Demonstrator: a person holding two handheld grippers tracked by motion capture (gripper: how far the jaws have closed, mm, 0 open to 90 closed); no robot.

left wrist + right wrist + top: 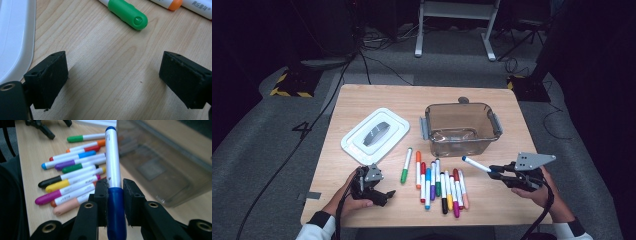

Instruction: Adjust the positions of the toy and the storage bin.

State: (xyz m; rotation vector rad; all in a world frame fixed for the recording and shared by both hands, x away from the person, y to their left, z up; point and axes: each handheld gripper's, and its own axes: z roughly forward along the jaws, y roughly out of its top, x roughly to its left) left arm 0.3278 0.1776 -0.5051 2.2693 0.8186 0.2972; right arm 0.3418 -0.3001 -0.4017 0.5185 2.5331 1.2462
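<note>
Blue marker [113,170]: I am holding it clear of the table, near the clear bin [462,128].
Right gripper [115,195]: jaws are clamping its cap end.
Left gripper [113,80]: jaws are standing apart over bare table [107,62].

Past my left fingers lies the white container lid [375,135], with a green-capped marker [406,165] just to their right. A row of coloured markers [441,187] rests on the wooden bench [362,97] between my fingers. Far ahead stands a white-legged frame [457,25].
</note>
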